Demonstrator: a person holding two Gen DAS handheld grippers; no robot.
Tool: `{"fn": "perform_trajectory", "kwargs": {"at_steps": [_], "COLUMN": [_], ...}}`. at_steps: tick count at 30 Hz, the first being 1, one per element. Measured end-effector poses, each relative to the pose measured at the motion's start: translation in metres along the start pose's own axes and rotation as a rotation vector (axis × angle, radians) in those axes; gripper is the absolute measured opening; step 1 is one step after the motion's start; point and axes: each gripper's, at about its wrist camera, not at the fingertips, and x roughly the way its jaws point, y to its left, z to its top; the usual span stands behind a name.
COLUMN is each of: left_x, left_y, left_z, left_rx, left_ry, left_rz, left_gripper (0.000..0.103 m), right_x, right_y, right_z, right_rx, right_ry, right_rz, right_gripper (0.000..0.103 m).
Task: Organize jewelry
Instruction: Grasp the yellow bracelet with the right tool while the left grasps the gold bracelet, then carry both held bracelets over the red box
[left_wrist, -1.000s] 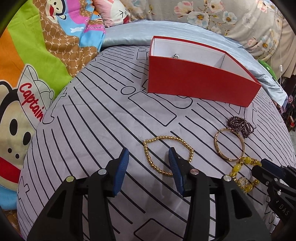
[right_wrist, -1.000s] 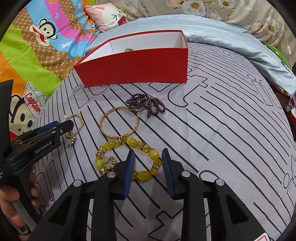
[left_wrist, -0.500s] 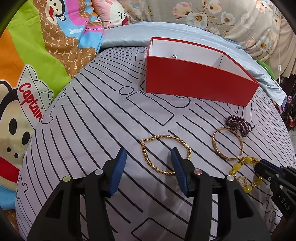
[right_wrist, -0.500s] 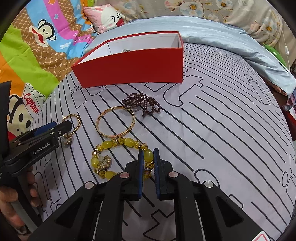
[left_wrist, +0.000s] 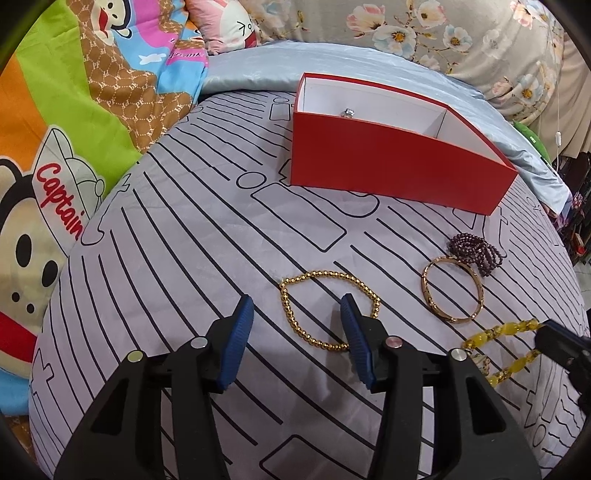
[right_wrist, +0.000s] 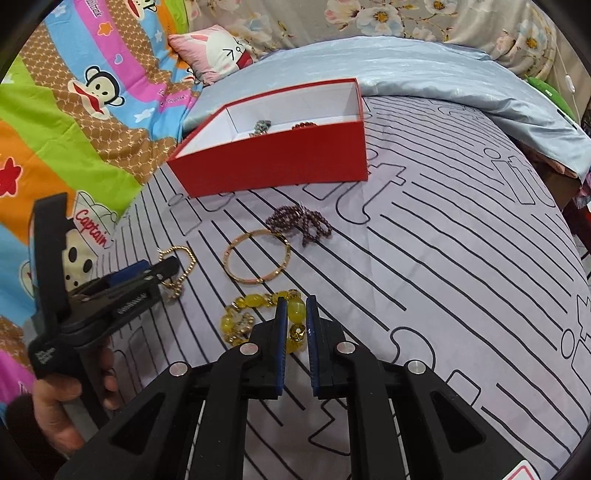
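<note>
My right gripper (right_wrist: 295, 306) is shut on the yellow bead bracelet (right_wrist: 255, 317), pinching a bead and lifting that side off the sheet; the bracelet also shows in the left wrist view (left_wrist: 506, 343). My left gripper (left_wrist: 297, 314) is open and hovers over the gold bead bracelet (left_wrist: 325, 306), its right finger at the bracelet's right side. A gold bangle (right_wrist: 258, 260) and a dark purple bead bracelet (right_wrist: 301, 221) lie between the grippers and the red box (right_wrist: 280, 162). The box holds a silver piece (right_wrist: 261, 126) and a dark red item (right_wrist: 304, 125).
The jewelry lies on a grey bed sheet with black lines (right_wrist: 443, 258). A cartoon monkey blanket (left_wrist: 55, 166) bunches at the left, a light blue quilt (right_wrist: 443, 74) behind the box. The bed's right edge drops off at the far right.
My right gripper has closed on the yellow bracelet and lifted away from the sheet, dragging the bracelet up. My left gripper opened wider and shifted slightly over the gold bead bracelet.
</note>
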Motion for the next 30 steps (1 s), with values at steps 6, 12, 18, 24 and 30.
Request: {"fn": "perform_trajectory", "kwargs": {"at_steps": [6, 12, 18, 24, 30], "left_x": [0.002, 0.002, -0.013, -0.040, -0.064], "left_y": [0.003, 0.008, 0.006, -0.001, -0.012], "left_z": [0.001, 0.004, 0.010, 0.026, 0.039], "left_rx": [0.017, 0.004, -0.010, -0.016, 0.005], "left_ry": [-0.019, -0.010, -0.023, -0.052, -0.084], "left_rz": [0.003, -0.031, -0.068, -0.134, -0.176], "left_gripper": [0.011, 0.003, 0.003, 0.003, 0.003], "right_x": [-0.012, -0.025, -0.049, -0.077, -0.084], "right_y": [0.008, 0.018, 0.023, 0.017, 0.009], "right_z": [0.007, 0.019, 0.035, 0.054, 0.059], "right_rx": [0.000, -0.016, -0.028, -0.019, -0.006], "right_ry": [-0.020, -0.053, -0.121, -0.196, -0.209], "right_rz": [0.039, 0.065, 0.079, 0.081, 0.065], "right_gripper": [0.010, 0.010, 0.010, 0.010, 0.010]}}
